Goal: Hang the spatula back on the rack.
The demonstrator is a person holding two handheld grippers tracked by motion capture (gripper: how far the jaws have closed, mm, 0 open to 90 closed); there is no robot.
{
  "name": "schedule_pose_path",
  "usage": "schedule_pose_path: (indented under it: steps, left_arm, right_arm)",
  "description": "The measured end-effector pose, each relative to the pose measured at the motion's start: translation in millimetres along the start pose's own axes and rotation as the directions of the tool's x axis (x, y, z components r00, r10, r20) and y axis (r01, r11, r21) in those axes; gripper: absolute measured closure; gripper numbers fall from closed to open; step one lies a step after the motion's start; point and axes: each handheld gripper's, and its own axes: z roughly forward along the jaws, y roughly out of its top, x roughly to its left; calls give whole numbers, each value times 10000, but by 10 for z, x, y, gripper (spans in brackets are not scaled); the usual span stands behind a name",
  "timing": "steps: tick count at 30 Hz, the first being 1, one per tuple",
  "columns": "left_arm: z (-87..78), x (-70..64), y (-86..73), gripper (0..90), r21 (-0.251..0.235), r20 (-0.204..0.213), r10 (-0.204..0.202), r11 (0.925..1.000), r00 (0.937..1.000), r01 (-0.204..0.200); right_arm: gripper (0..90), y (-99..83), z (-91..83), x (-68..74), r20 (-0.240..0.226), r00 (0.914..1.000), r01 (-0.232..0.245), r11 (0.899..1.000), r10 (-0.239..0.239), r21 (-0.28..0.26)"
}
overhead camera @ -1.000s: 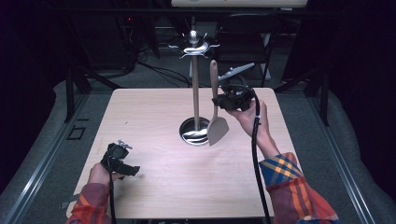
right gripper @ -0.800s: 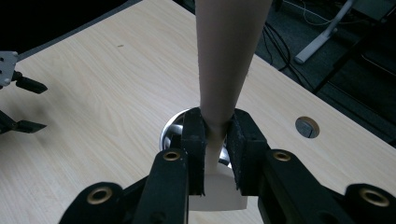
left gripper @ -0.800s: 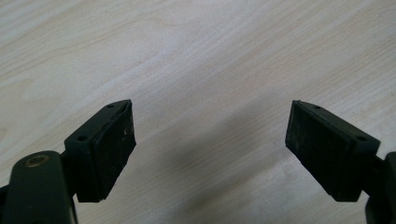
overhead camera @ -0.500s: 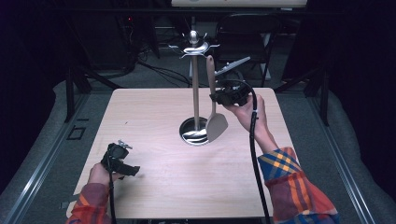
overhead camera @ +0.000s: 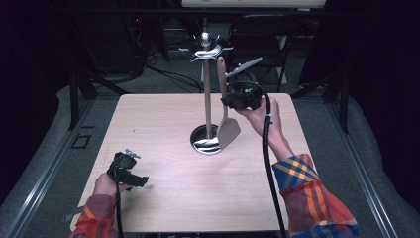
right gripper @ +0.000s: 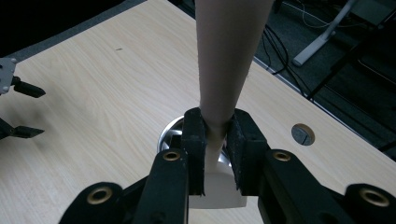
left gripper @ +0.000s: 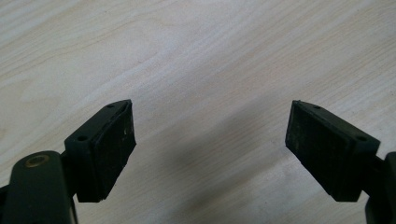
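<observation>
Near edge, high view: person's forearms come in at bottom, plaid sleeves both sides. Left gripper (overhead camera: pixel 130 171) sits low on the table (overhead camera: pixel 163 119) near its front-left corner, held in the left hand (overhead camera: pixel 105 184), close to the left edge w/ a strip of bare wood between it and the rim. In the left gripper view its jaws stand wide apart, released, nothing btwn the pads, just pale wood grain under them.

Mid table: broad bare stretch of wood btwn the two grippers, running across the front half and the whole left side. Right-hand front area also bare, crossed only by the right forearm and the black cable trailing from the right gripper.

Further back, about table centre: utensil stand (overhead camera: pixel 207 94), round shiny base on the wood, thin upright pole, hooked arms at top. Beige spatula (overhead camera: pixel 227 130) just right of the pole, upright, blade down over the base's right rim, handle top up by the hook arms; can't tell if it's on a hook.

Right gripper (overhead camera: pixel 232 101) is raised above the table, held in the right hand (overhead camera: pixel 257 116), clenched on the spatula handle; right gripper view shows both pads (right gripper: pixel 194 140) pressed on the handle's narrow part, blade below, base (right gripper: pixel 170 133) behind.

Beyond far edge: dark floor, cables, chair legs.
</observation>
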Motion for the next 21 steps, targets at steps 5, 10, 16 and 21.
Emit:
schedule_pose_path:
  steps: [5,10,16,21]
  left_arm:
    - [-1,0,-1,159,-5,-4,-16,10000,10000,16]
    - [1,2,-1,159,8,0,2,10000,10000,-2]
    - [1,2,-1,159,7,1,0,10000,10000,0]
    - [2,2,-1,159,16,2,-1,10000,10000,1]
  right_arm:
    - [774,23,36,-7,81,10000,-44,9999,43,102]
    - [773,25,89,-2,88,9999,-74,9997,71,251]
    - [774,47,120,1,181,9998,-53,9997,49,245]
    - [773,61,136,1,213,9998,-47,9996,41,282]
